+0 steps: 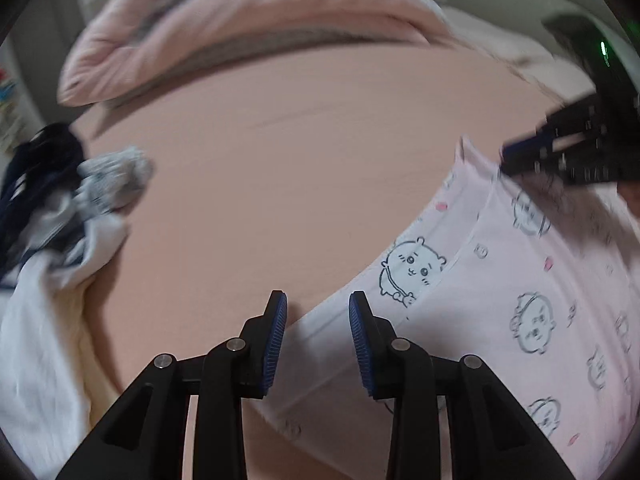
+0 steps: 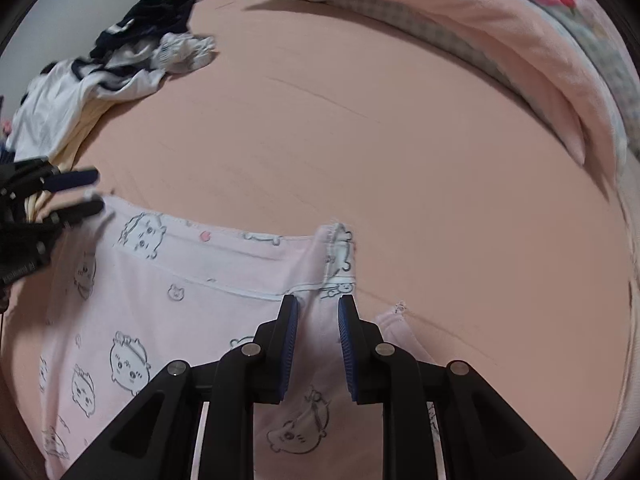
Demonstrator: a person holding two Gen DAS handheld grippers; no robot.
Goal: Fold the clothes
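Pink printed pyjamas (image 2: 168, 300) lie spread on the bed (image 2: 360, 140) with an edge turned over, both the left gripper (image 1: 318, 320) and right gripper (image 2: 318, 320) with jaws released above them, while a crumpled clothes pile (image 2: 100, 80) waits unfolded.

A pale pink cotton garment (image 2: 168, 308) is showing a black-outlined cartoon animal print with small pink dots, lying at six o'clock on a plain salmon-pink bed sheet (image 2: 360, 152). At ten o'clock a crumpled heap of white, cream, grey and navy clothes (image 2: 120, 68) is lying, and at one o'clock a soft pink folded quilt (image 2: 500, 40) is showing a grey checked and floral underside. Both black plastic grippers, left gripper (image 1: 318, 308) and right gripper (image 2: 318, 312), are wearing ribbed blue pads (image 2: 290, 344).
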